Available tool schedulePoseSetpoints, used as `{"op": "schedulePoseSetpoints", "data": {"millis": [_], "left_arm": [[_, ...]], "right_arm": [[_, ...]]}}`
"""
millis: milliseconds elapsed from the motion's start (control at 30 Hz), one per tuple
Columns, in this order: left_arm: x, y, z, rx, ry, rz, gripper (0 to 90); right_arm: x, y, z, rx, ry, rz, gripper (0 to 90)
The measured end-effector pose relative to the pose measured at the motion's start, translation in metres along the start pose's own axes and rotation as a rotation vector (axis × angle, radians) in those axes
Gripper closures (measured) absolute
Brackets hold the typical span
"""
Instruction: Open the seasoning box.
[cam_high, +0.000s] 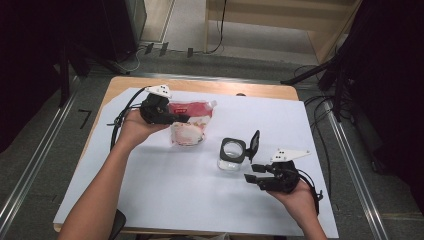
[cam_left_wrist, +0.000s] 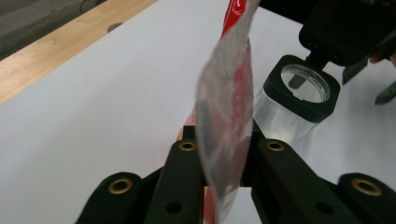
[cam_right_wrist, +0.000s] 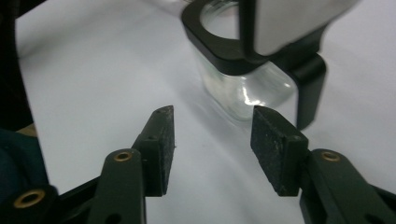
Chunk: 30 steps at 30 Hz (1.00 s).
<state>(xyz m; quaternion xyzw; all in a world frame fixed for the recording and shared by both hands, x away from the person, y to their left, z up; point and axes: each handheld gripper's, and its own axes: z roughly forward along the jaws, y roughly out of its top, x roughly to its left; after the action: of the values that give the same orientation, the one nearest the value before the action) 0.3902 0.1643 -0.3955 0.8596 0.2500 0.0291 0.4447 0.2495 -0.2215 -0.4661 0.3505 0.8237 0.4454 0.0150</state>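
Note:
My left gripper (cam_high: 186, 118) is shut on a red and clear plastic pouch (cam_high: 190, 122), held above the white sheet at the left of centre. In the left gripper view the pouch (cam_left_wrist: 226, 107) stands edge-on between the two jaws. A clear glass jar (cam_high: 232, 155) with a black square rim and its black lid flipped up stands at the middle of the table. My right gripper (cam_high: 253, 172) is open just right of and nearer than the jar, empty. In the right gripper view the jar (cam_right_wrist: 243, 70) sits a short way beyond the fingertips.
A white sheet (cam_high: 165, 195) covers most of the wooden table (cam_high: 200, 86). Cables trail from both grippers. Metal rails run along the floor on either side of the table, and dark stands and equipment sit beyond its far edge.

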Motion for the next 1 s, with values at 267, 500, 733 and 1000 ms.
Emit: {"op": "schedulePoseSetpoints", "data": {"millis": [267, 500, 733, 1000], "left_arm": [[-0.004, 0.006, -0.003, 0.011, -0.001, -0.043, 90.0], [-0.009, 0.014, -0.022, -0.024, -0.007, -0.121, 90.0], [-0.025, 0.023, -0.037, 0.003, 0.008, -0.111, 90.0], [-0.038, 0.027, -0.056, -0.003, 0.012, -0.115, 90.0]], "right_arm": [[0.02, 0.009, 0.005, -0.001, 0.036, -0.056, 55.2], [0.033, 0.017, 0.007, -0.035, 0.024, -0.09, 55.2], [0.046, 0.025, 0.017, -0.037, 0.053, -0.092, 57.2], [0.062, 0.039, 0.039, -0.023, 0.053, -0.107, 57.0]]}}
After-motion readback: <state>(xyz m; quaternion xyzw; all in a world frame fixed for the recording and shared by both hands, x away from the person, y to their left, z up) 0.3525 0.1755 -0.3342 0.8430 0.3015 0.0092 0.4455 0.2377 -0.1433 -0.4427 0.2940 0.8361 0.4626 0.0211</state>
